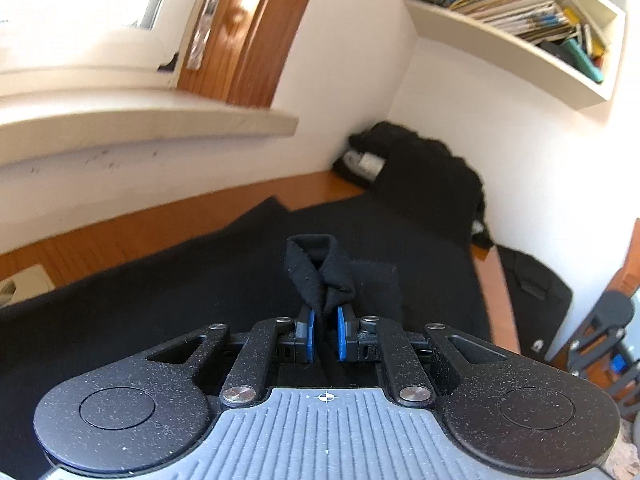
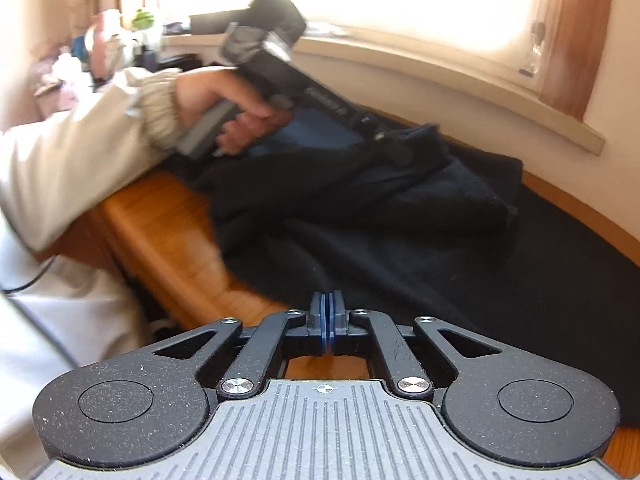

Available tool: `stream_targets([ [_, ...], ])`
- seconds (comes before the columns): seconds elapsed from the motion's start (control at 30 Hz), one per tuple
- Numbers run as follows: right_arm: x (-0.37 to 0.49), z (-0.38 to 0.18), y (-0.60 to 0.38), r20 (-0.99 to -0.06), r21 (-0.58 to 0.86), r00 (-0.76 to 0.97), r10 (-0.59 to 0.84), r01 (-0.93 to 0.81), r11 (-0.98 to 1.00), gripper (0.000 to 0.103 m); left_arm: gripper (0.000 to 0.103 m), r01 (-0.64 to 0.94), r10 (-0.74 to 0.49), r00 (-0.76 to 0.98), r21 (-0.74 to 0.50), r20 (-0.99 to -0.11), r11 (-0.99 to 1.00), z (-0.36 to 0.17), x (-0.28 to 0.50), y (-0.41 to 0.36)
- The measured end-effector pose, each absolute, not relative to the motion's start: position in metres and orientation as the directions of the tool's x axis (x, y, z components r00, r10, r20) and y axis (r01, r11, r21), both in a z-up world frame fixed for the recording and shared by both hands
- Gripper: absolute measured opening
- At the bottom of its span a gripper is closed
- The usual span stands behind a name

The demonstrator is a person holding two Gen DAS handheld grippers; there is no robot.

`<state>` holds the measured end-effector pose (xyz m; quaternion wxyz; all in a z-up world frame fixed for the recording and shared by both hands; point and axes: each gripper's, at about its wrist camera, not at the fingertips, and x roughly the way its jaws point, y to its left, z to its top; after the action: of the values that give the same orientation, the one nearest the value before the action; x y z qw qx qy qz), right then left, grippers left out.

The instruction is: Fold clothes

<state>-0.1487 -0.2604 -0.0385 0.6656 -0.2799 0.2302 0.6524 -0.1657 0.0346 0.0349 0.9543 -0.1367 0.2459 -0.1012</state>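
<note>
While the black garment point(image 1: 168, 300) lies spread over the wooden table point(image 1: 120, 236), the left gripper point(image 1: 325, 312) pinches a raised fold of its fabric; the right gripper point(image 2: 329, 312) is fully closed on nothing, poised at the cloth's near edge.

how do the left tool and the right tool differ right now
The left tool is shut on a fold of the black garment; the right tool is shut with its blue pads meeting and no cloth between them. A narrow gap shows between the left tool's pads; the right tool's show none. Both sit over the dark clothes on the wooden table.
</note>
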Motion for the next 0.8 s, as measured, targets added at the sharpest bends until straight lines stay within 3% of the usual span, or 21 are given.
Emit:
stream_targets([
  [0.1, -0.155, -0.048, -0.27, -0.699, -0.115, 0.086, 0.71, -0.993, 0.007, 0.002, 0.012, 0.133, -0.263, 0.855, -0.301, -0.446, 0.944, 0.035, -0.165, 0.031],
  [0.3, -0.167, -0.043, -0.264, -0.639, -0.195, 0.153, 0.754, -0.98, 0.034, 0.007, 0.012, 0.134, -0.262, 0.85, -0.294, -0.456, 0.946, 0.034, -0.163, 0.028],
  [0.57, -0.208, -0.046, -0.222, -0.731, -0.437, 0.232, 0.642, -0.882, -0.179, 0.025, 0.012, 0.138, -0.264, 0.848, -0.29, -0.459, 0.947, 0.034, -0.163, 0.028],
  [0.8, -0.231, -0.058, -0.193, -0.759, -0.575, 0.298, 0.579, -0.723, -0.383, 0.031, 0.012, 0.147, -0.269, 0.849, -0.286, -0.455, 0.947, 0.036, -0.164, 0.027],
])
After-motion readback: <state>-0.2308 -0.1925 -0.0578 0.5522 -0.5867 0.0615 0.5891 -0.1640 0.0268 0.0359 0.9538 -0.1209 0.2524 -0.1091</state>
